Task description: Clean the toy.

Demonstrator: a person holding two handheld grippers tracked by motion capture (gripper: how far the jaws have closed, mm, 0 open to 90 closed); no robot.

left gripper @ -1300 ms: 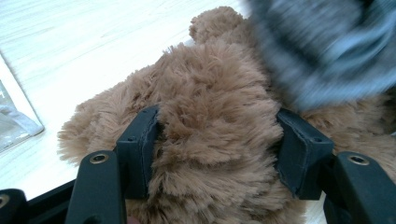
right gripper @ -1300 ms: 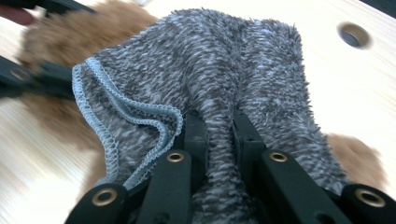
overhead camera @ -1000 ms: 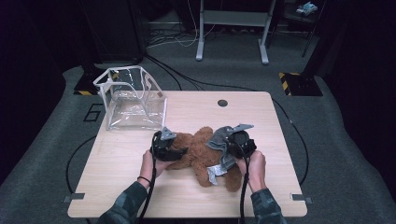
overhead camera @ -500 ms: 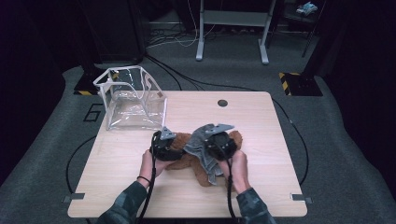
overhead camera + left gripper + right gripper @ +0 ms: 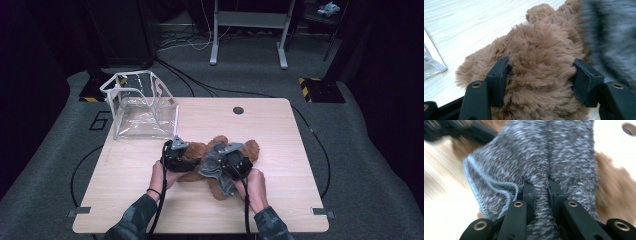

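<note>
Brown plush: the teddy bear [image 5: 200, 155] lies on the desk [image 5: 300, 150], just in front of the clear bag [image 5: 142, 107], its long axis running left to right.
Left gripper [image 5: 541, 75]: clamped across a thick, fluffy part of the bear, deep pile bulging between the pads.
Right gripper [image 5: 541, 192]: pinched tight on a fold of the grey knit garment [image 5: 216, 165], soft, marled, with a stitched pale hem.
Key relation: the garment drapes over the bear's middle, right of my left gripper; my right hand [image 5: 255, 187] is nearer it.

One brown plush bear [image 5: 200, 152], clamped between the left jaws; one grey knitted garment [image 5: 214, 167], pinched between the right jaws; one clear plastic bag [image 5: 142, 107] beyond them.
</note>
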